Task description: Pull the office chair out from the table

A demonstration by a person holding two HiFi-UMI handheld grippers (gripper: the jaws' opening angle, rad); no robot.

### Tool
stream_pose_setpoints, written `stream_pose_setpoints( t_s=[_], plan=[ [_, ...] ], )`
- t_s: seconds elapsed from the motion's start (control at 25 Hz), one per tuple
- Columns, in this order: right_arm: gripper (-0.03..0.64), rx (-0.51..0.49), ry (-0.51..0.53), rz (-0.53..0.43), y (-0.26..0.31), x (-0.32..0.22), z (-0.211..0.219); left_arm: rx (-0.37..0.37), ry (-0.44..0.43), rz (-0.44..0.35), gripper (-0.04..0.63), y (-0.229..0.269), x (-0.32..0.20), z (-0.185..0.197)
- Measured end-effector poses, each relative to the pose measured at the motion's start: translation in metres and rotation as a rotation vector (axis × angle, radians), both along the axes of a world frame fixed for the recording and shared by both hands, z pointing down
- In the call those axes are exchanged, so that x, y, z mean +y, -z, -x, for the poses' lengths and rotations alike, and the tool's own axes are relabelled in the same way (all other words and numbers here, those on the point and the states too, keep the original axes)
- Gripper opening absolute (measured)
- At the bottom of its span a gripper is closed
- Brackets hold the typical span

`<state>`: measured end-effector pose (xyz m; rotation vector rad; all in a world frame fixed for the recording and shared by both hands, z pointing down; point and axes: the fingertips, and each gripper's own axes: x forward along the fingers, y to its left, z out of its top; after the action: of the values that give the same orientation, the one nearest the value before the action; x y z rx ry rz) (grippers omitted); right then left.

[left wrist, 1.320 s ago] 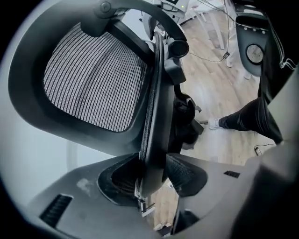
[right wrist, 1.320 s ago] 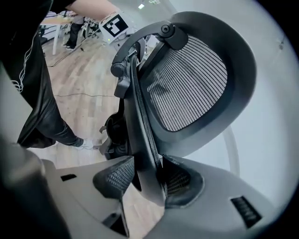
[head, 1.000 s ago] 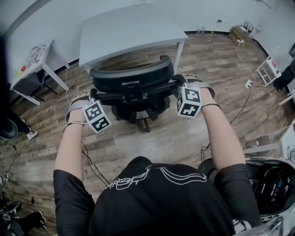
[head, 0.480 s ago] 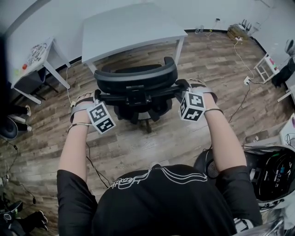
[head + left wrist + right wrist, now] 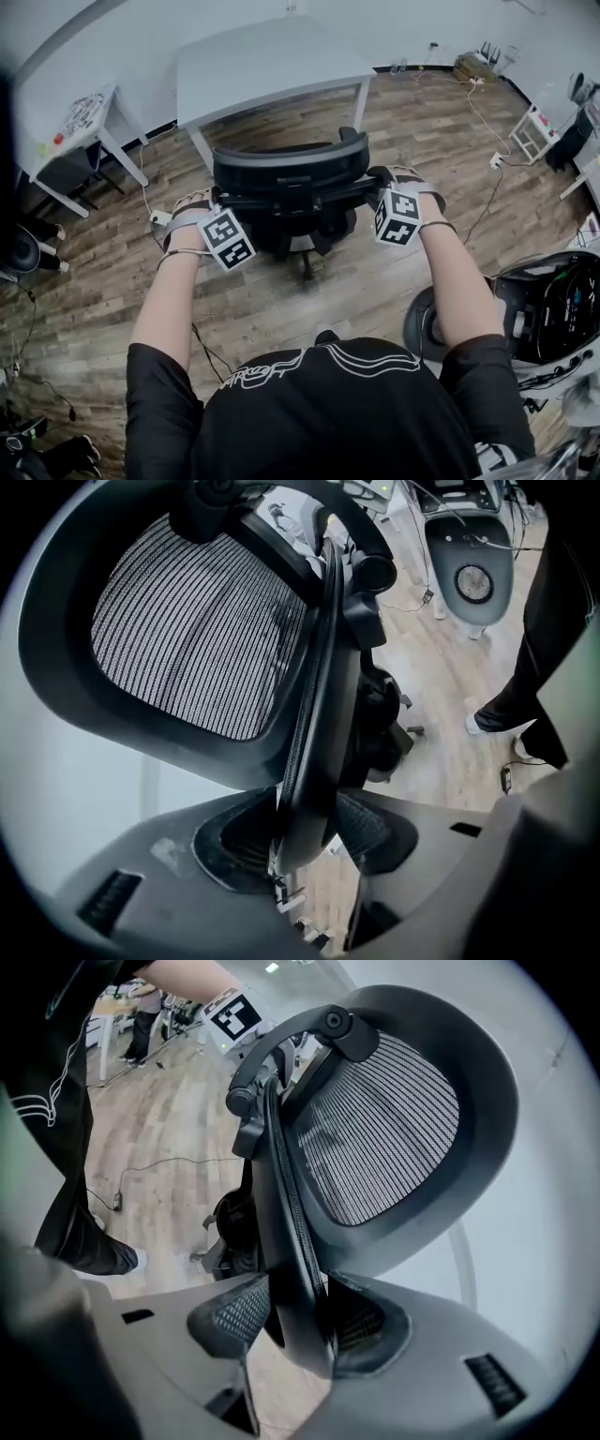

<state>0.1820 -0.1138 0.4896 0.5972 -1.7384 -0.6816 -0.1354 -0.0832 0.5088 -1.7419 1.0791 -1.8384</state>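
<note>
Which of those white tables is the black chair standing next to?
The large bare-topped table straight beyond the office chair. The small table at the left, with colourful bits on it, stands off to the side.

No words or numbers can be read — the white print [image 5: 281,367] across the black shirt [image 5: 356,422] is too warped to make out.
</note>
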Motion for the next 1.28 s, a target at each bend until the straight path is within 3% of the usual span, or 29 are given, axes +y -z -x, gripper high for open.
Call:
stream_pose_setpoints(
  t_s=[0.28,0.56,0.68,0.8,0.96,1.12,1.28],
  plan=[
    [0.202,0.038,-0.028,0.004,-0.002,0.035,-0.004,-0.001,-0.041,0.004,0.179,0.0,0.034,-0.004],
    [0.208,0.105,-0.102,-0.117,-0.012,0.046,0.004,0.057,-0.061,-0.046,0.183,-0.006,0.054,0.004],
    [0.213,0.08,-0.133,-0.21,-0.015,0.049,0.009,0.149,-0.056,-0.072,0.212,-0.012,0.06,0.007],
    [0.258,-0.008,-0.193,-0.253,-0.011,0.056,0.015,0.245,-0.045,-0.104,0.263,-0.013,0.067,0.015],
    [0.282,-0.102,-0.218,-0.287,0.01,0.08,0.014,0.327,-0.038,-0.166,0.275,0.003,0.088,0.013],
    [0.282,-0.332,-0.231,-0.256,0.05,0.118,0.027,0.548,0.007,-0.12,0.273,0.019,0.121,0.006],
    [0.282,-0.672,-0.231,-0.111,0.09,0.172,0.062,0.839,0.01,-0.064,0.273,0.051,0.166,-0.016]
  ],
)
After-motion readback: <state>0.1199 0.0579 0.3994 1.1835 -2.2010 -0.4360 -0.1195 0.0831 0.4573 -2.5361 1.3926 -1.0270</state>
